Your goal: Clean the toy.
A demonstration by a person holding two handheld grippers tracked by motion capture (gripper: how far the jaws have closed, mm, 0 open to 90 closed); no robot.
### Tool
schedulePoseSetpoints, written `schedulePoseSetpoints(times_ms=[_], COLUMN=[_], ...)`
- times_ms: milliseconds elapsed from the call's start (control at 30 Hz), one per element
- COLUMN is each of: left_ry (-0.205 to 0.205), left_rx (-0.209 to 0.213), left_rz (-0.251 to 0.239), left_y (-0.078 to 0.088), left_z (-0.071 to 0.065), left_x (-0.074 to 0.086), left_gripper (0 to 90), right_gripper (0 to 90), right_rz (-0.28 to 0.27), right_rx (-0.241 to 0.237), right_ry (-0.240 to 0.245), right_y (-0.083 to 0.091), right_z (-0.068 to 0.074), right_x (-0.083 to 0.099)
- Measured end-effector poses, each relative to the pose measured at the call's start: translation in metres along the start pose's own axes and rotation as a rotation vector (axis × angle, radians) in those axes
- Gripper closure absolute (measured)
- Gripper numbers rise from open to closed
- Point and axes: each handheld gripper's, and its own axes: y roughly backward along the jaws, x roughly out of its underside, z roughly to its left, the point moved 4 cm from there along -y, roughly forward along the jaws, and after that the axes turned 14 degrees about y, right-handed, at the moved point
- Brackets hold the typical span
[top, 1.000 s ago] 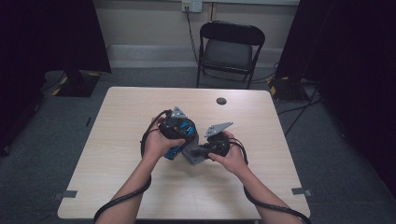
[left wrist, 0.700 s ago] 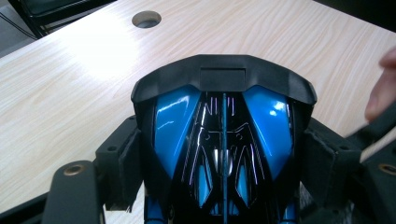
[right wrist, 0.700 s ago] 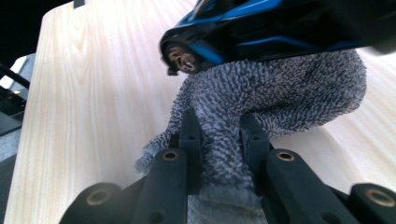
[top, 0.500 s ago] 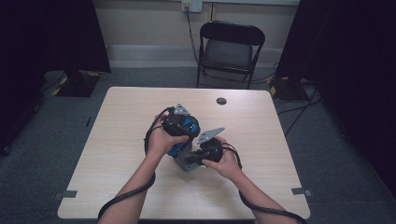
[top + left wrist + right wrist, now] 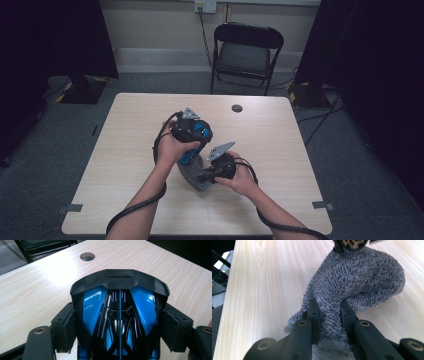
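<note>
My left gripper (image 5: 192, 136) is shut on a glossy blue and black object (image 5: 119, 312), held just above the middle of the table. Its padded fingers (image 5: 65, 328) press on both sides of the object. The object's blue lower end (image 5: 186, 156) points down at a grey terry cloth (image 5: 192, 175). My right gripper (image 5: 329, 312) is shut on a bunched fold of that cloth (image 5: 359, 277). The rest of the cloth spreads forward on the table, up to the dark underside of the object (image 5: 349, 244). In the high view my right gripper (image 5: 206, 175) sits just right of the cloth.
The pale wooden table (image 5: 120, 150) has a round cable hole (image 5: 237, 108) near its far edge, also seen as a hole (image 5: 87, 256) in the left gripper view. A black folding chair (image 5: 246, 50) stands beyond the table. Cables trail from both grippers off the near edge.
Both hands have come nearer the table's near side. The right gripper with the cloth has slid under the blue object, which now tips down onto it.
</note>
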Motion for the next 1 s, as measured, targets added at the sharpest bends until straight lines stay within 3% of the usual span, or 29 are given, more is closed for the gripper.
schedulePoseSetpoints(times_ms=[233,600,1000], left_ry=[-0.019,-0.023,-0.043], left_rx=[-0.017,-0.012,0.011], left_rz=[0.011,0.049,0.093], left_y=[0.008,0.012,0.007], left_z=[0.006,0.010,0.006], left_x=[0.006,0.025,0.043], left_gripper=[25.6,25.6,25.6], right_gripper=[75.5,75.5,75.5], right_rz=[0.008,-0.002,-0.032], right_rx=[0.040,0.155,0.189], right_ry=[-0.049,-0.110,-0.135], right_y=[0.014,0.047,0.059], right_z=[-0.014,-0.045,-0.058], right_x=[0.012,0.017,0.012])
